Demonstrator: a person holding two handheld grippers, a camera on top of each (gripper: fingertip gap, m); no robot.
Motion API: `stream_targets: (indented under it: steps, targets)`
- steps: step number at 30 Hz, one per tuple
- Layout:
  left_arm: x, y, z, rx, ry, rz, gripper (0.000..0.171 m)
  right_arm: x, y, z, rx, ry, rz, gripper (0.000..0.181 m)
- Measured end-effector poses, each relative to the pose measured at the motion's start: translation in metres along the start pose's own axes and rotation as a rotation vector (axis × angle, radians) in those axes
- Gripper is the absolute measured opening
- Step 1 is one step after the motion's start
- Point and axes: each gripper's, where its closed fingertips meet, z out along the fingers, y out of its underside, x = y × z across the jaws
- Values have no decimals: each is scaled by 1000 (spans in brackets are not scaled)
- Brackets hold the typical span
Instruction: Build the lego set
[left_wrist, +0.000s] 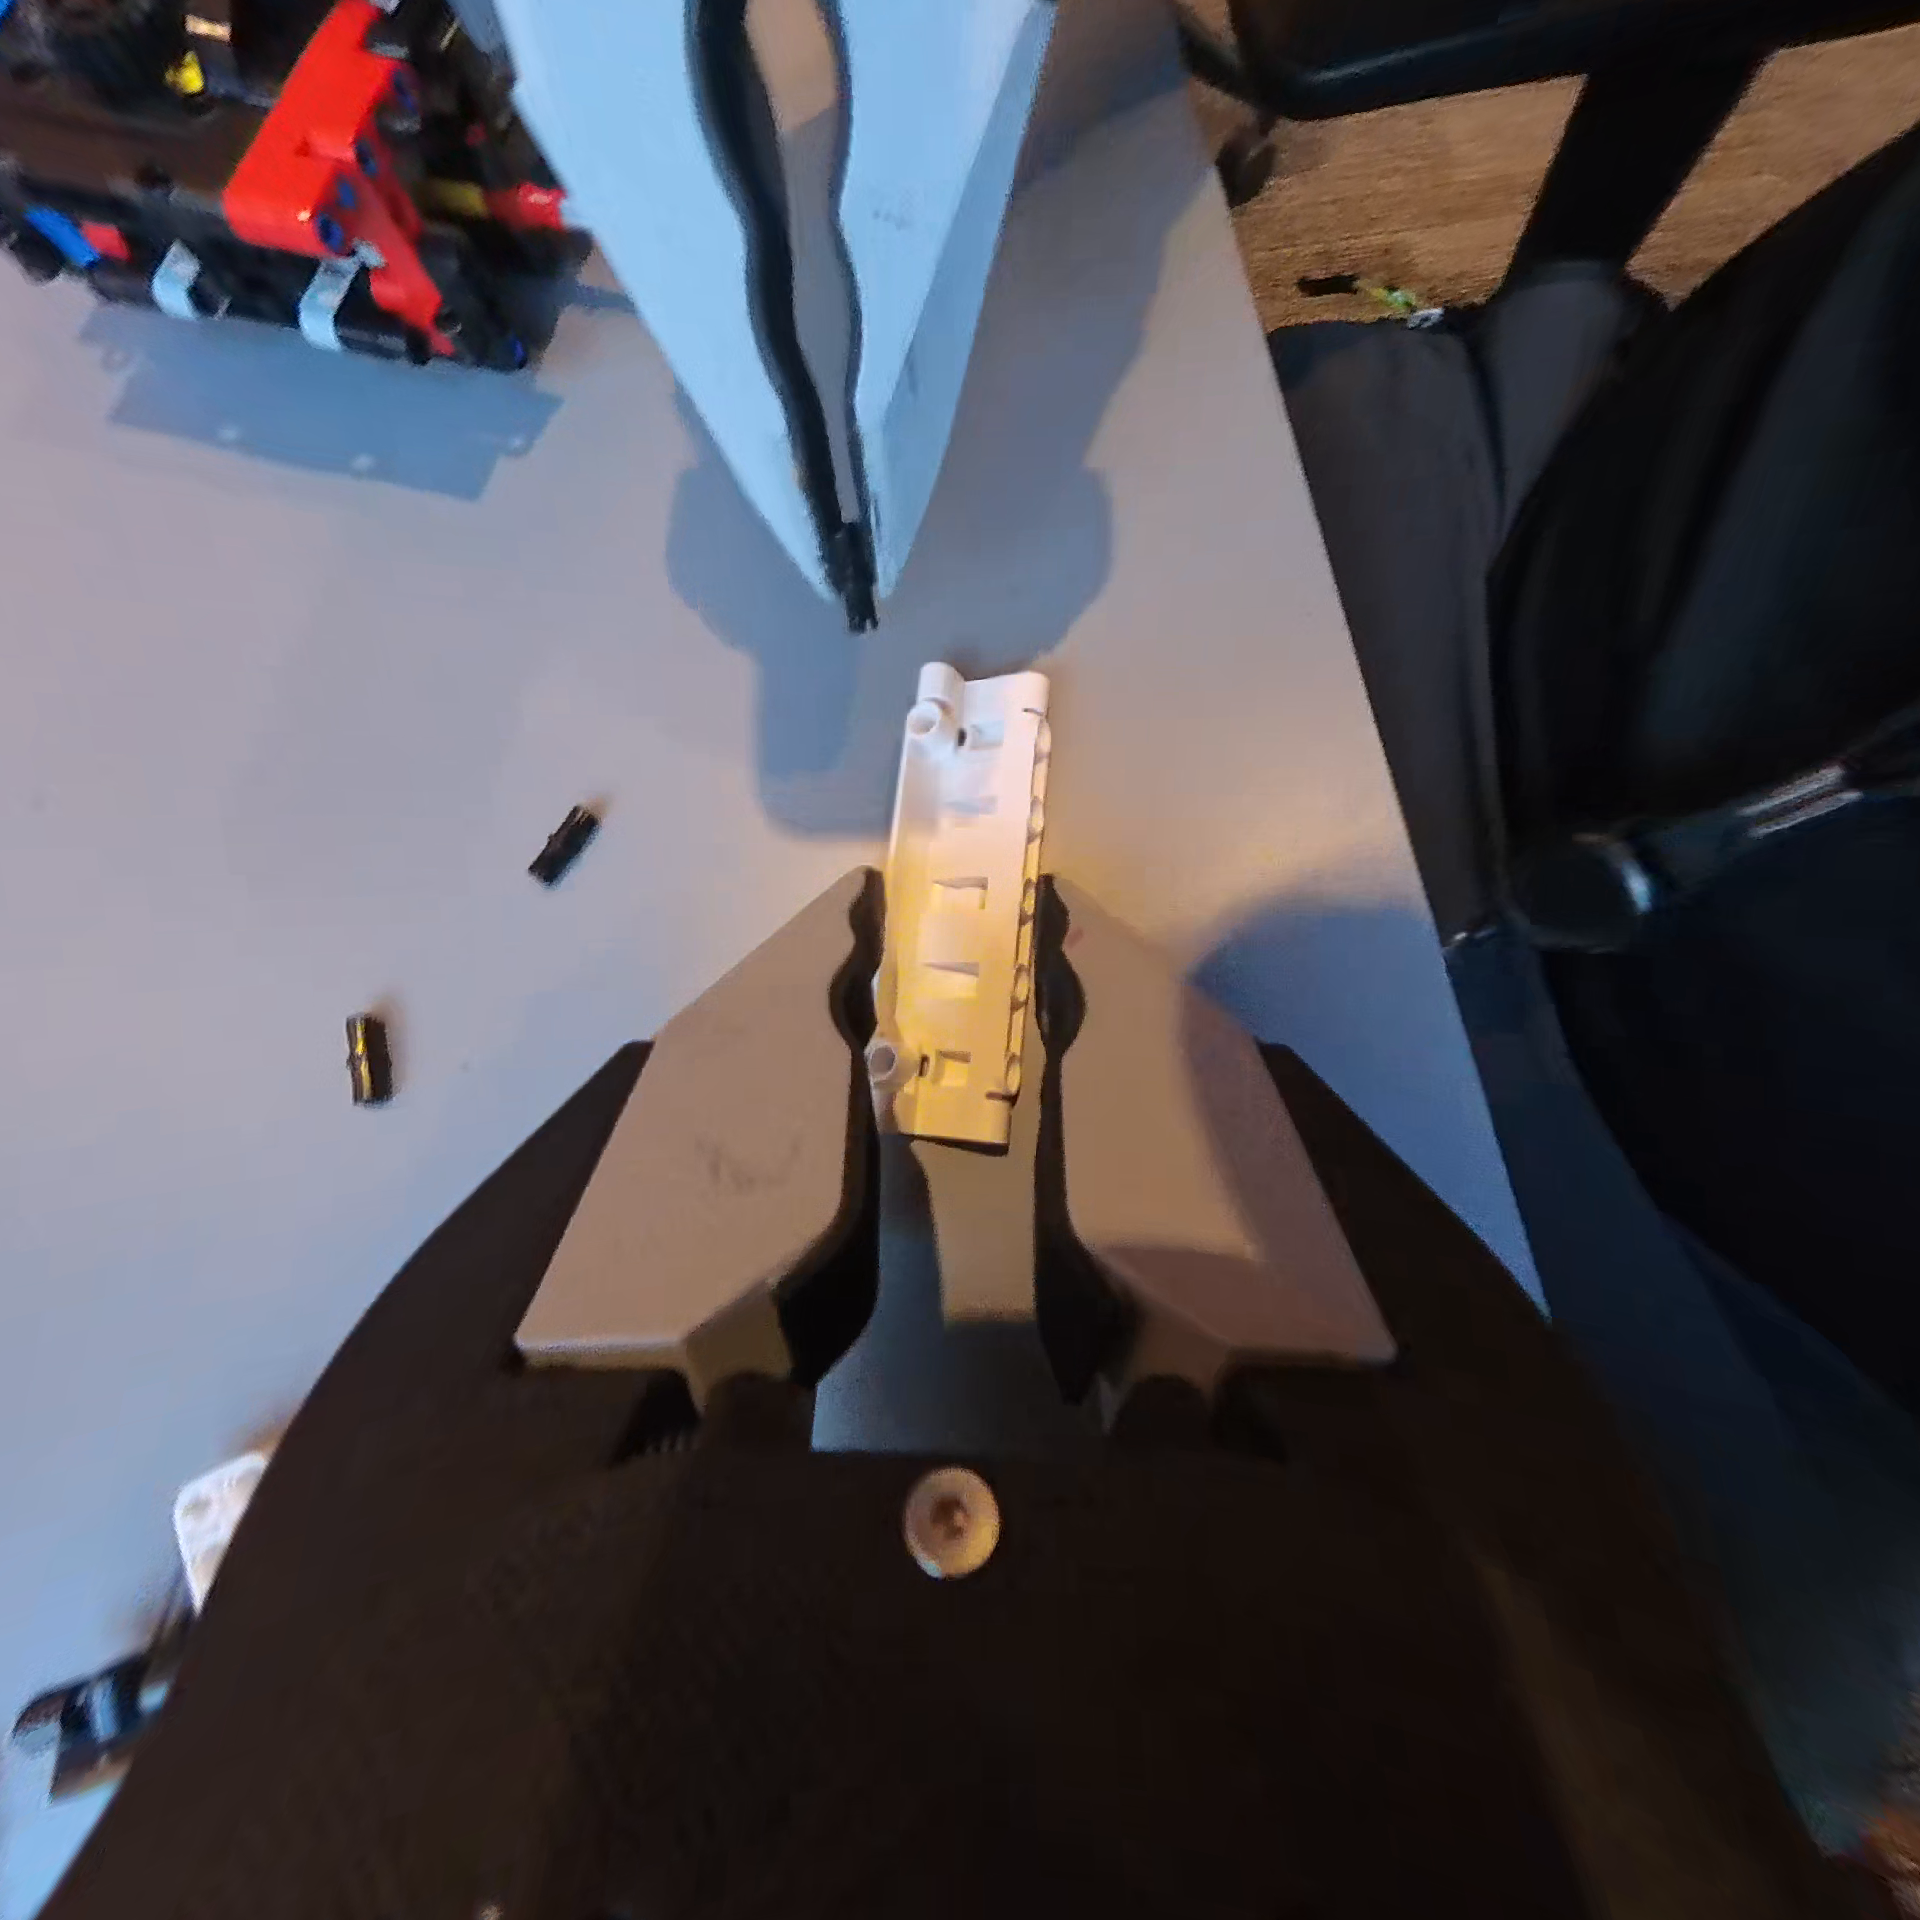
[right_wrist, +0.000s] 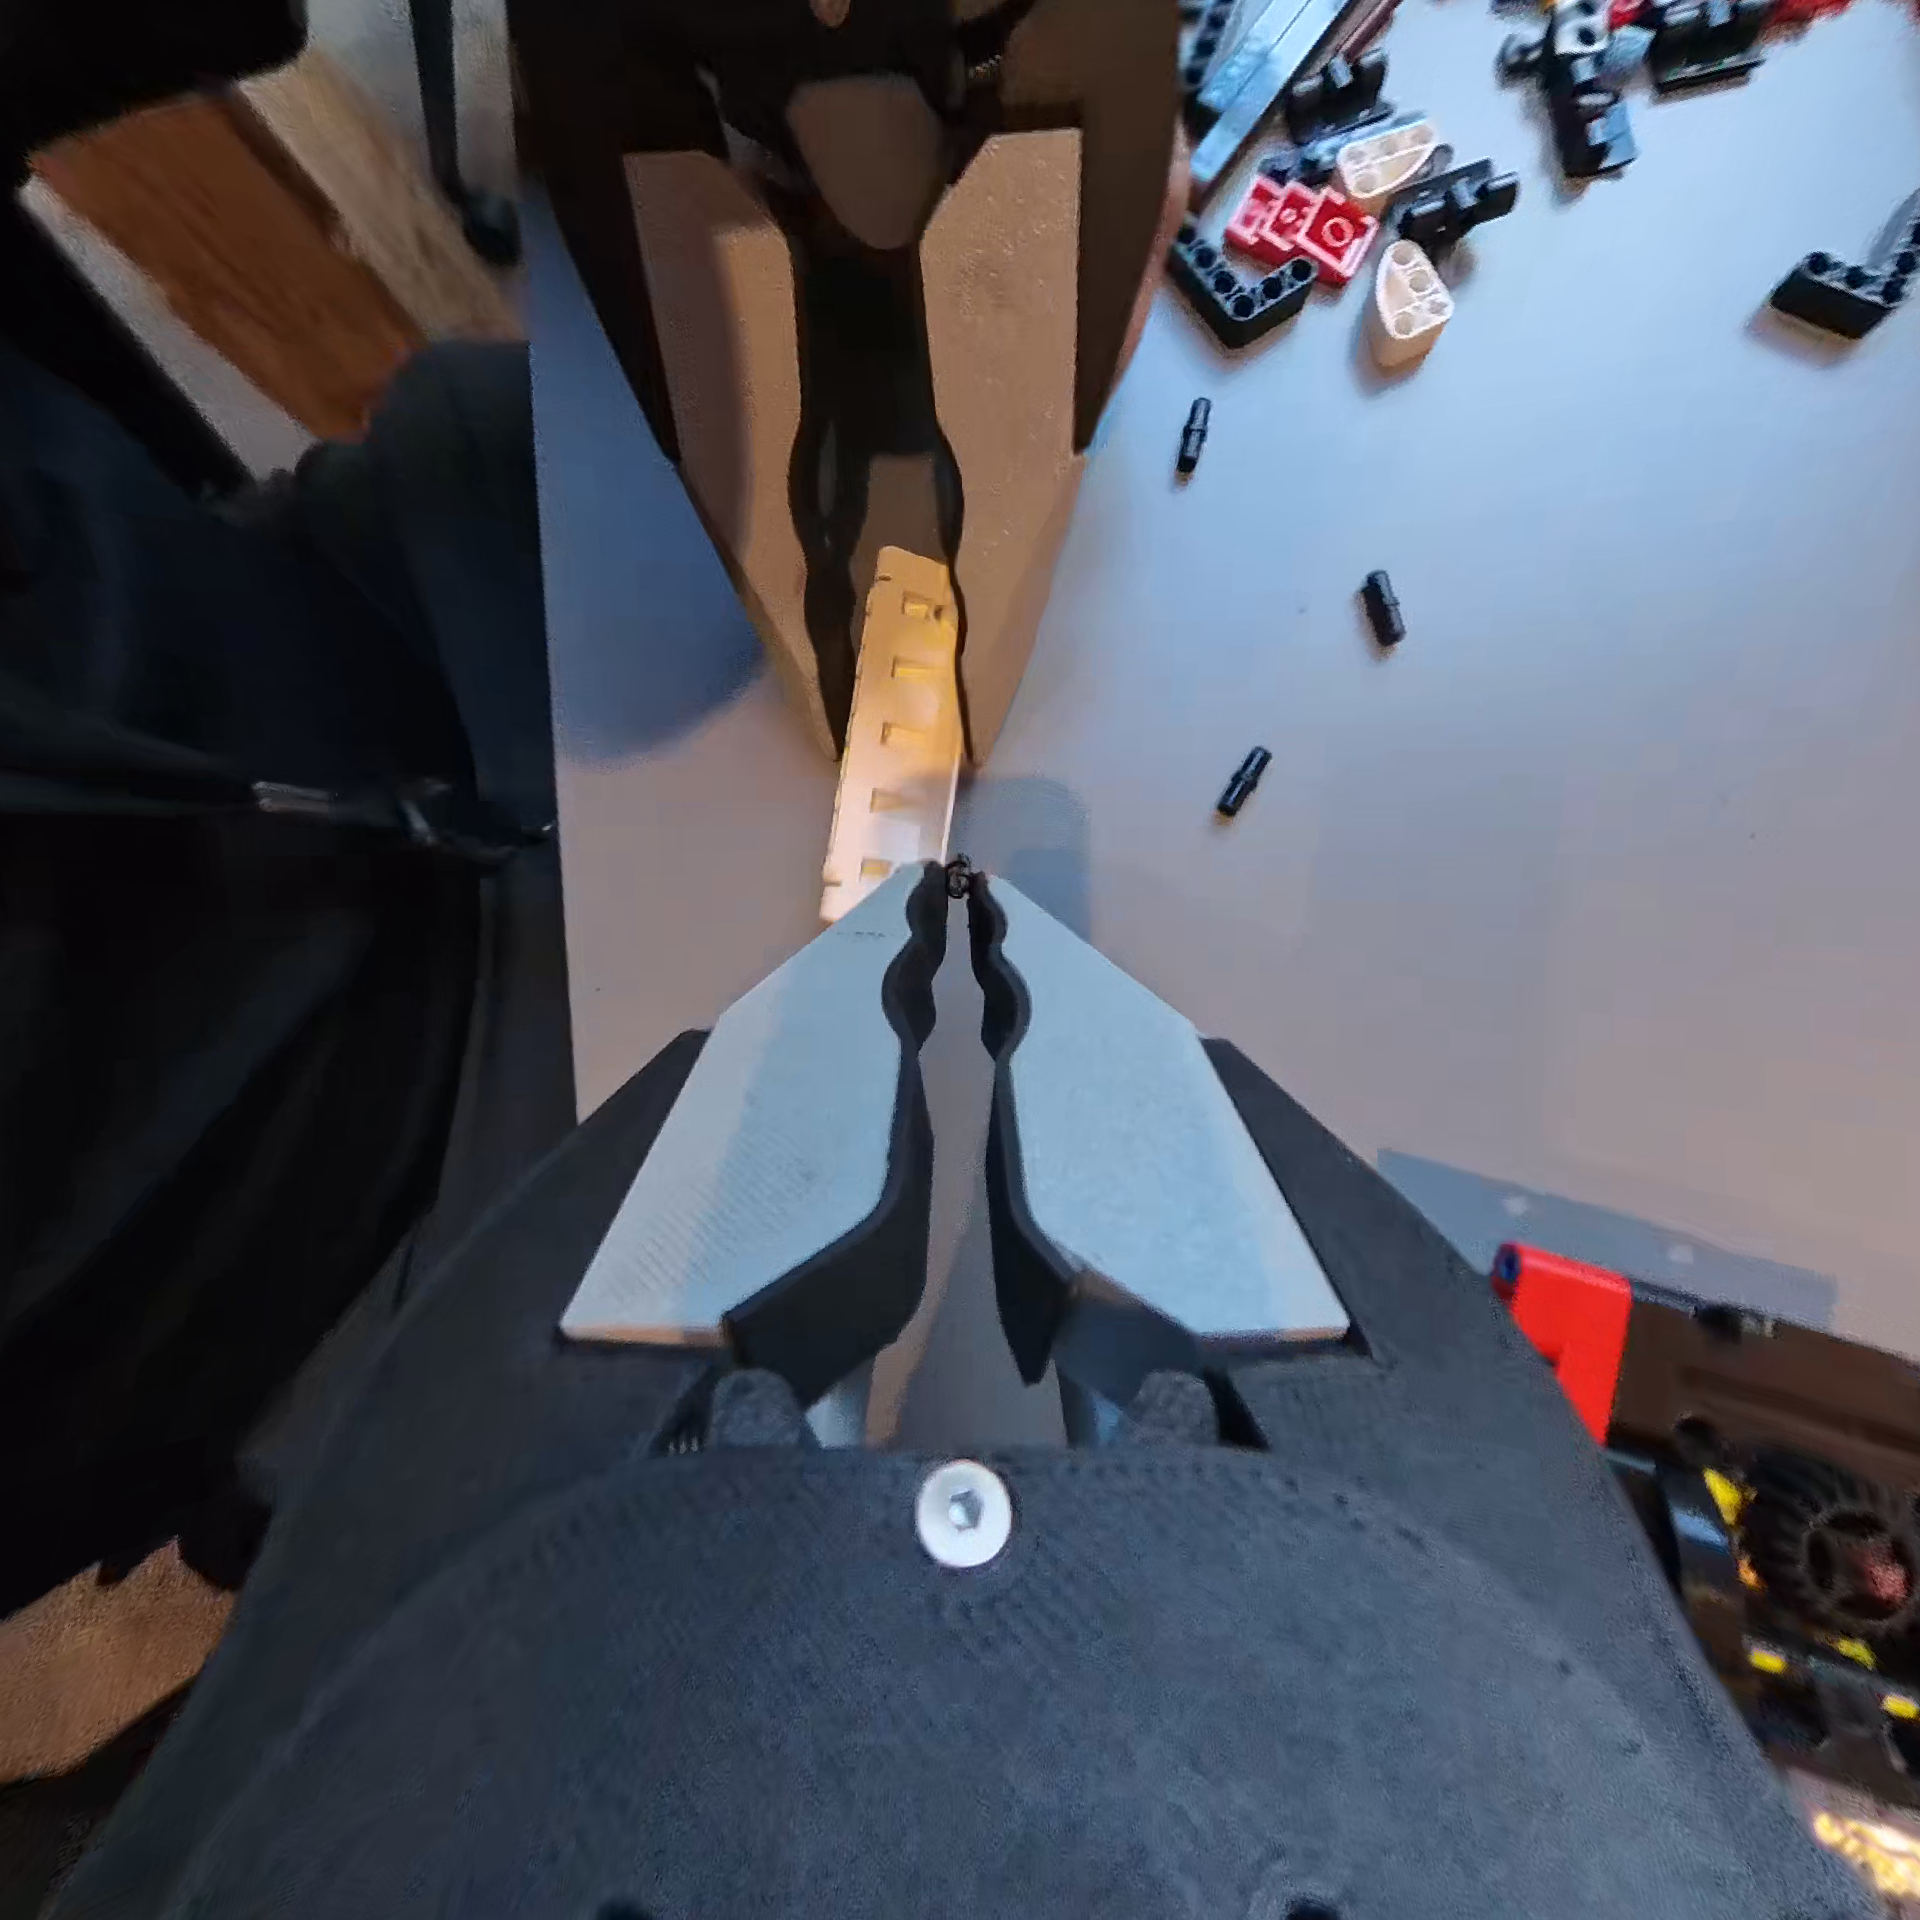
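Gripping a long white lego panel (left_wrist: 966, 914) between its two fingers, the left tool (left_wrist: 956, 894) is closed on the sides of this piece, close to the worktop (left_wrist: 312, 727) edge beside a dark chair (left_wrist: 1662, 623). The right tool (right_wrist: 961, 883) points at the free end of the panel from the opposite side; its fingers are nearly together and pinch a small black pin (right_wrist: 958, 878) at the very tips. Three loose black pins (right_wrist: 1382, 608) lie on the worktop further from that edge, well apart from each other. Beyond them there is a scattered group of black, red and white parts (right_wrist: 1351, 229). A partly built red and black model (left_wrist: 312, 187) stands near the far corner in the left wrist view. No readable writing is visible anywhere.
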Motion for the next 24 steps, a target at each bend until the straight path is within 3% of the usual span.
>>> stream_targets:
  steps: [6,24]
  targets:
    - [1,-4,4,15,33,21,25,-3,6,9,-158,-74,-40,2]
    - [1,-9,8,18,13,24,26,-7,20,11,-391,-137,-36,2]
